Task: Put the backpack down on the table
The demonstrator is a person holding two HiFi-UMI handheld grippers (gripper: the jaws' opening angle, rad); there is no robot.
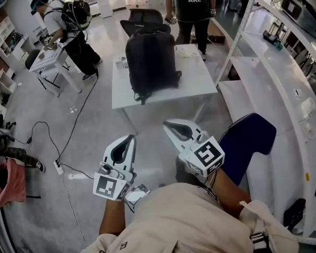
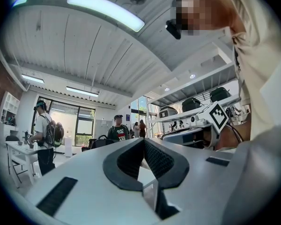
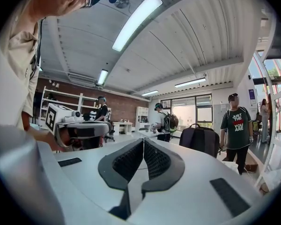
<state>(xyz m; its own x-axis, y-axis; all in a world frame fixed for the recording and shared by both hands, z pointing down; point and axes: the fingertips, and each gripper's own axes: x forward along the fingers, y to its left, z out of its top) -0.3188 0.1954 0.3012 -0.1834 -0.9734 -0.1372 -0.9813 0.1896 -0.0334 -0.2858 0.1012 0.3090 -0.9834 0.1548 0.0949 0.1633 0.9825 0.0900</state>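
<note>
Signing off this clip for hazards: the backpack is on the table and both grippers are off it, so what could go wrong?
The backpack stands upright, unsupported, on the table; a bump could tip it. Its strap trails to the near edge and might snag. A floor cable lies nearby: trip risk.

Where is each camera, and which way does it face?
Head view: on the person's head, facing steeply down at the backpack on the table; shows forearms, left claw, right claw.
Left gripper view: on the left claw, facing the room along its shut jaws; shows the person's chest, right claw.
Right gripper view: on the right claw, likewise; shows left claw.
Shared: both gripper views see the backpack.
</note>
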